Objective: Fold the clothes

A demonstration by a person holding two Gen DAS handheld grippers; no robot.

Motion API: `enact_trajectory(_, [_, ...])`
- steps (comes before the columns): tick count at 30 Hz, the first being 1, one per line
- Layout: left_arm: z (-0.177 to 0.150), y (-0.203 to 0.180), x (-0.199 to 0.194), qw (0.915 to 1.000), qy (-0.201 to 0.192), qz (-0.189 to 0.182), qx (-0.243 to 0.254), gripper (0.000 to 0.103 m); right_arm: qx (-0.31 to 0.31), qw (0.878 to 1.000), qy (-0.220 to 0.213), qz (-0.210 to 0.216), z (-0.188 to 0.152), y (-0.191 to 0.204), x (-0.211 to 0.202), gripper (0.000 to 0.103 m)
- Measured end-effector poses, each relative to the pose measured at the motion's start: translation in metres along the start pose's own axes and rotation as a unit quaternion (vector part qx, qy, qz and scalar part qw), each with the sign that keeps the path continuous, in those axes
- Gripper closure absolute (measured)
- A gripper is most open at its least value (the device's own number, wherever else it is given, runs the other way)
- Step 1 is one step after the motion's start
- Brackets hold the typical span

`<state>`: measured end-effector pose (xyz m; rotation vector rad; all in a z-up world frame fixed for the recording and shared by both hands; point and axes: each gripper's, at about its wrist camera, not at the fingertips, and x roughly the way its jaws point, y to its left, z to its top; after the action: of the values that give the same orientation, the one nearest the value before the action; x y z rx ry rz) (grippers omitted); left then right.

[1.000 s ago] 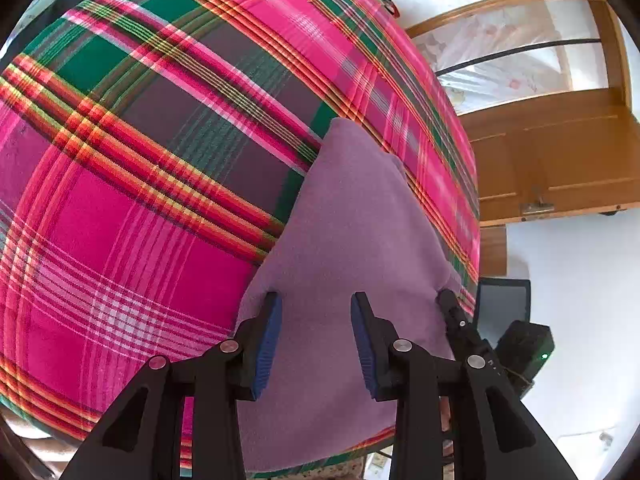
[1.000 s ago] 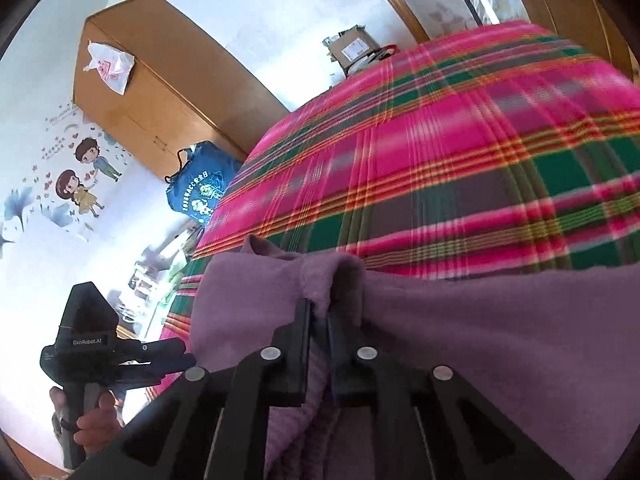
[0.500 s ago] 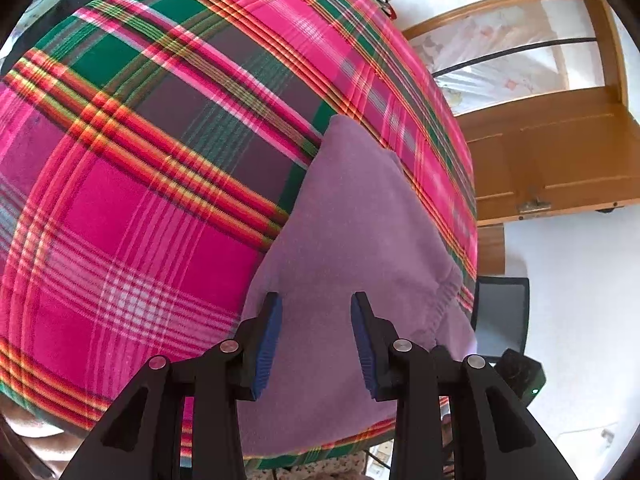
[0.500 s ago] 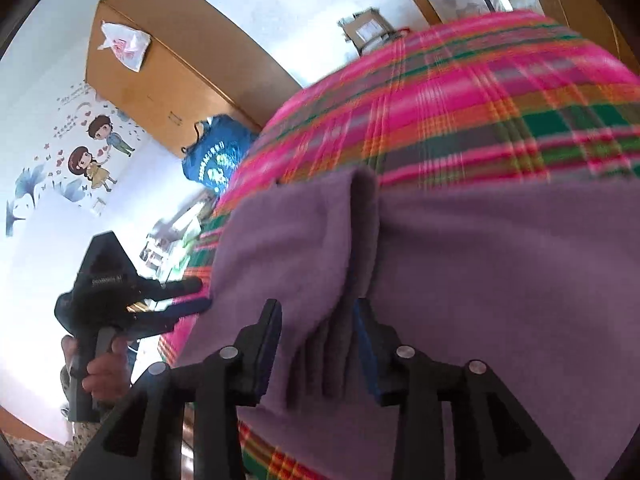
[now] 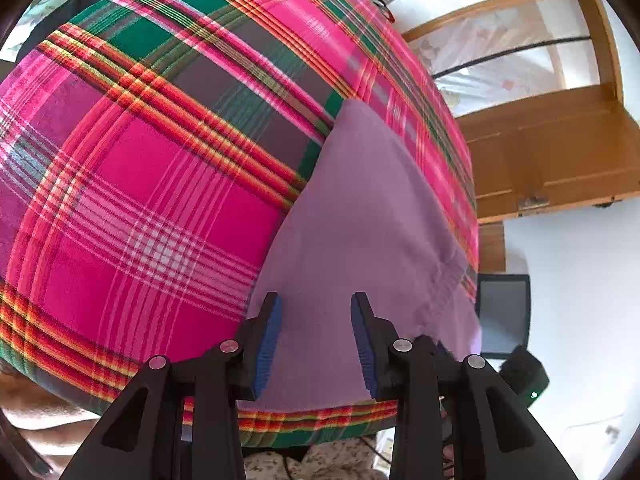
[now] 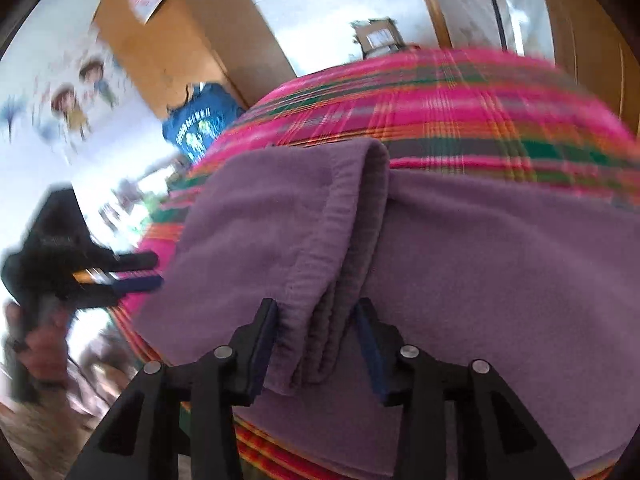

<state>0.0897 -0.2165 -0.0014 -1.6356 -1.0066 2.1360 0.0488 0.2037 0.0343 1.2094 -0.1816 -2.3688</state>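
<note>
Plaid bedspread (image 5: 152,200), pink/green/orange, covers the whole work surface; everything below is placed relative to it. Purple garment (image 5: 360,240) lies flat on the bedspread near its front edge, toward its right side in the left wrist view, one corner pointing up the bed, lower hem close to the bedspread's front border. In the right wrist view the same garment has a raised rolled ridge (image 6: 344,240) of bunched layers running up its middle, rest of the cloth spread flat either side. Wooden wardrobe (image 5: 560,152) stands beyond the bedspread's right edge; blue bag (image 6: 200,124) hangs past its far-left corner. Left gripper (image 5: 316,336) hovers over the garment's near edge, jaws moderately apart, nothing between the pads. Right gripper (image 6: 316,340) straddles the ridge, jaws closing a little, with the fold between them; the pads look clear of the cloth, so no grip as far as can be told; view is motion-blurred. Handling judgement: fleece-like fabric, soft, light, limp, not slippery, nothing fragile; it'll sag and drag unless lifted at two points. The thick ridge is several layers, easy to pinch but it bunches. Better hold looks like a hem corner with each gripper, pinching through the whole edge, then carrying it over.
</note>
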Motion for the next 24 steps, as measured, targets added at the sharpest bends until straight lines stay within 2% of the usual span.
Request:
enact_trajectory(4, [-0.006,-0.002,0.001,0.9998,0.0,0.011,0.016,0.066,-0.022,1.0,-0.001,-0.021,-0.002,0.006,-0.006,0.062])
enact_trajectory(8, [-0.008,-0.004,0.001,0.9993,0.0,0.024,0.029,0.066,-0.065,0.995,-0.034,-0.06,-0.002,0.024,-0.019,0.061])
enact_trajectory(10, [-0.008,-0.004,0.002,0.999,-0.002,0.031,0.034,0.066,-0.09,0.993,-0.043,-0.06,-0.003,0.036,-0.019,0.061])
enact_trajectory(15, [-0.007,-0.007,0.005,0.9981,-0.002,0.042,0.044,0.066,-0.106,0.992,-0.009,-0.072,-0.014,0.042,-0.001,0.06])
enact_trajectory(19, [-0.002,-0.009,0.009,0.9982,0.0,0.042,0.042,0.066,-0.078,0.996,-0.012,-0.045,-0.017,0.029,-0.005,0.06])
enact_trajectory(24, [-0.001,-0.006,0.006,0.9982,0.005,0.043,0.043,0.066,-0.072,0.996,-0.032,-0.038,-0.015,0.027,-0.017,0.06])
